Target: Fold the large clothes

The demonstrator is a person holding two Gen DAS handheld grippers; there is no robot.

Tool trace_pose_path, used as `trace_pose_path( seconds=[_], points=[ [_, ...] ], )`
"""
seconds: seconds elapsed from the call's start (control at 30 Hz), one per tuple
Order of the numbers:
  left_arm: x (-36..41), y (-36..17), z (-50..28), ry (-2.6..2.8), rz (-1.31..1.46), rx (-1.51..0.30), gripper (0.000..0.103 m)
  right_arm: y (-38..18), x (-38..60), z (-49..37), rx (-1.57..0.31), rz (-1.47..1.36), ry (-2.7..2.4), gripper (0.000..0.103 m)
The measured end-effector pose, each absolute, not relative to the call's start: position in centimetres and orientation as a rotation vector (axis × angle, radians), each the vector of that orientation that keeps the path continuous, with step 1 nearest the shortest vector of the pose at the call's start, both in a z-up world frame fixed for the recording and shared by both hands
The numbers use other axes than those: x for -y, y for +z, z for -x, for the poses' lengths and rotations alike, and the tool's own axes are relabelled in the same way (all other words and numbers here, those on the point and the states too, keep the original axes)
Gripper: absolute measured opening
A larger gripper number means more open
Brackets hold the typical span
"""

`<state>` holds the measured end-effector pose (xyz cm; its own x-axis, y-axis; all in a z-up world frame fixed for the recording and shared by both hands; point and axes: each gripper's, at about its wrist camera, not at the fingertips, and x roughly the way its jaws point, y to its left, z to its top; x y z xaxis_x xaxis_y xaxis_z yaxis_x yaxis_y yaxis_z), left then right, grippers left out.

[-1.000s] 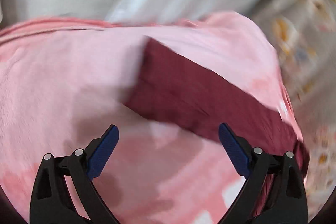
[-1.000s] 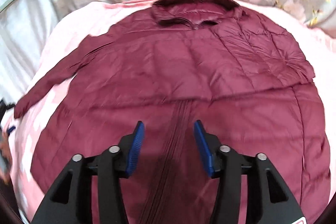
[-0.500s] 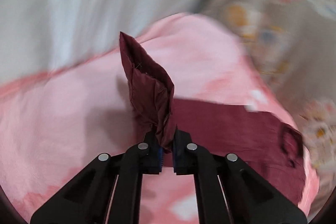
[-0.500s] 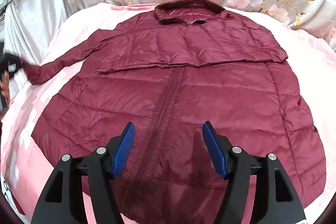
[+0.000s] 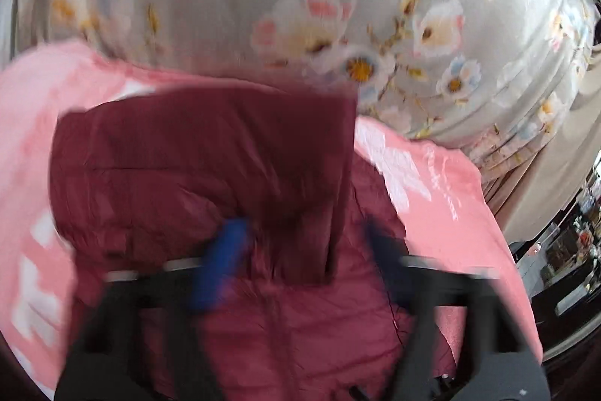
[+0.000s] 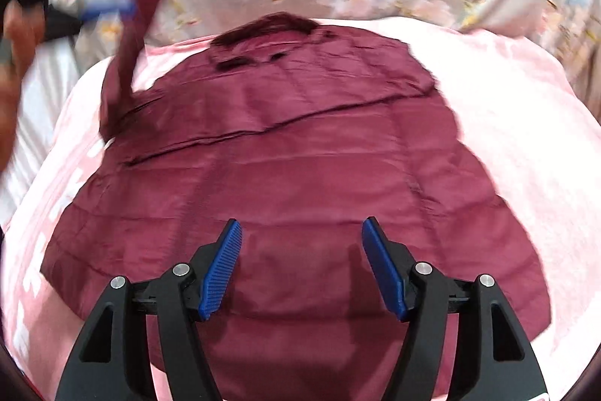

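Right gripper [image 6: 300, 265] wide, idle over maroon jacket [image 6: 300, 156]; left gripper [image 5: 300, 262] blurred, seemingly open beside raised sleeve [image 6: 124, 70]. Body unfolded on pink blanket [image 6: 526, 123].

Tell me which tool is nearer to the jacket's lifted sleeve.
Left. The left tool is right beside the upper end of the lifted sleeve, above the far left of the jacket. The right tool hovers over its lower front, well apart from the sleeve.

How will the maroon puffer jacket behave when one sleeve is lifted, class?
Probably floppy: the raised sleeve hangs limp. Likely light for its size, given the quilted puffer jacket. Its shiny shell may slip in the jaws.
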<state>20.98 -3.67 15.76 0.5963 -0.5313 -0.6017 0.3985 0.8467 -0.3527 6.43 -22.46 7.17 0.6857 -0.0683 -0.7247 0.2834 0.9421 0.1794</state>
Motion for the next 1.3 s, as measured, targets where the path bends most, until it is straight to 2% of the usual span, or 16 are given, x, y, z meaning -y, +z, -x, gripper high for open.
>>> trace_pose_path(
  seconds=[0.17,0.43,0.57,0.67,0.73,0.77,0.8,1.07,1.17,1.3],
  points=[
    [-1.8,12.2,-19.8,-0.469,0.310,-0.757,0.082,8.3,25.7,-6.6,-0.769,-0.352,-0.205,0.066],
    [-14.4,4.8,-19.4,-0.094,0.438,-0.901,0.081,8.4,26.5,-16.2,-0.821,-0.516,-0.066,0.067],
    [-16.4,1.9,-18.1,-0.026,0.441,-0.946,0.080,5.8,25.0,-19.5,-0.905,-0.623,-0.003,0.067],
    [-16.8,0.4,-17.5,-0.024,0.407,-0.954,0.080,4.8,23.3,-20.5,-0.923,-0.583,0.013,0.065],
    [-16.2,0.2,-17.2,-0.018,0.336,-0.952,0.080,5.1,22.2,-20.9,-0.901,-0.498,0.004,0.037],
    [-16.0,0.2,-17.2,-0.012,0.317,-0.953,0.080,5.5,21.9,-21.2,-0.896,-0.462,0.006,0.006],
    [-16.0,0.2,-17.2,-0.008,0.310,-0.954,0.081,6.0,21.8,-21.4,-0.892,-0.440,0.007,0.001],
    [-17.4,2.2,-18.1,-0.092,0.479,-0.957,0.080,18.6,25.8,-22.2,-0.614,-0.187,-0.112,0.000],
    [-16.8,4.1,-19.8,-0.161,0.515,-0.932,0.080,20.4,27.8,-23.4,-0.595,-0.137,-0.172,0.000],
    [-15.5,5.6,-23.4,-0.234,0.586,-0.932,0.080,18.7,30.5,-25.3,-0.649,-0.157,-0.200,0.000]
  ],
)
